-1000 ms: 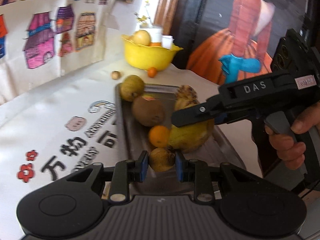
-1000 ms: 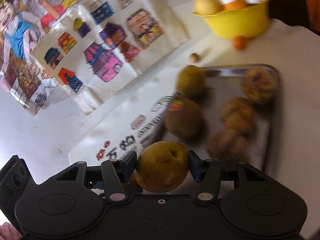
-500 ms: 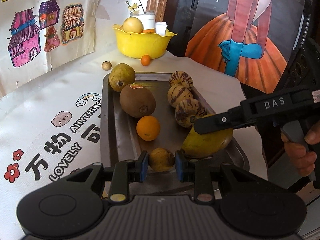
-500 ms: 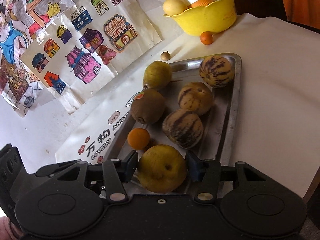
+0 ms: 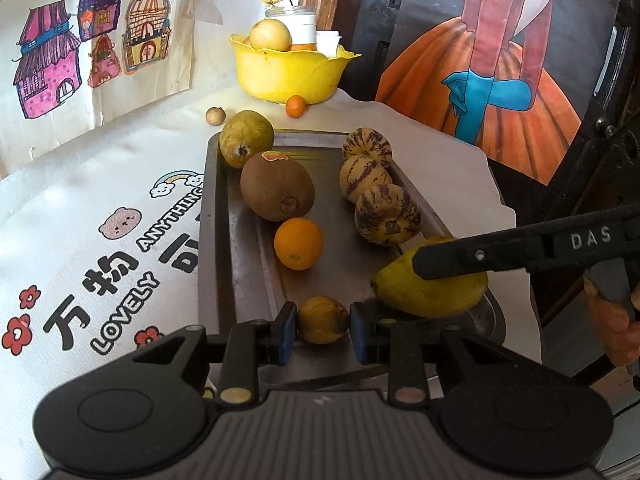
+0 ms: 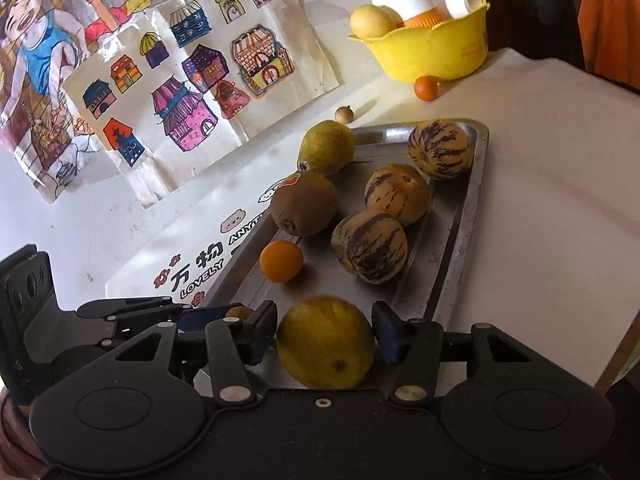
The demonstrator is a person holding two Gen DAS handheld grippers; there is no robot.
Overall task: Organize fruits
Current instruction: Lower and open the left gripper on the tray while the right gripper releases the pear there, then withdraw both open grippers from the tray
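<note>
Left gripper [image 5: 323, 322]: you clamp a small brownish fruit [image 5: 322, 319] low over the tray's [image 5: 240, 280] near end, ready to set down.
Right gripper [image 6: 325, 338]: you hold the yellow pear [image 6: 325, 342] beside it, extending the rows.

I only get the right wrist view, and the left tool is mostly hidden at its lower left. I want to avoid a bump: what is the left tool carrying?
Observer: The left tool is shut on a small brownish fruit, at the near end of the tray.
Operator: How close is it to my yellow fruit?
Observer: Very close. One finger of the left tool sits right beside the yellow fruit, with hardly any gap.
Operator: What shape is my fruit from the side?
Observer: It is elongated, with a pointed end towards the tray's middle.
</note>
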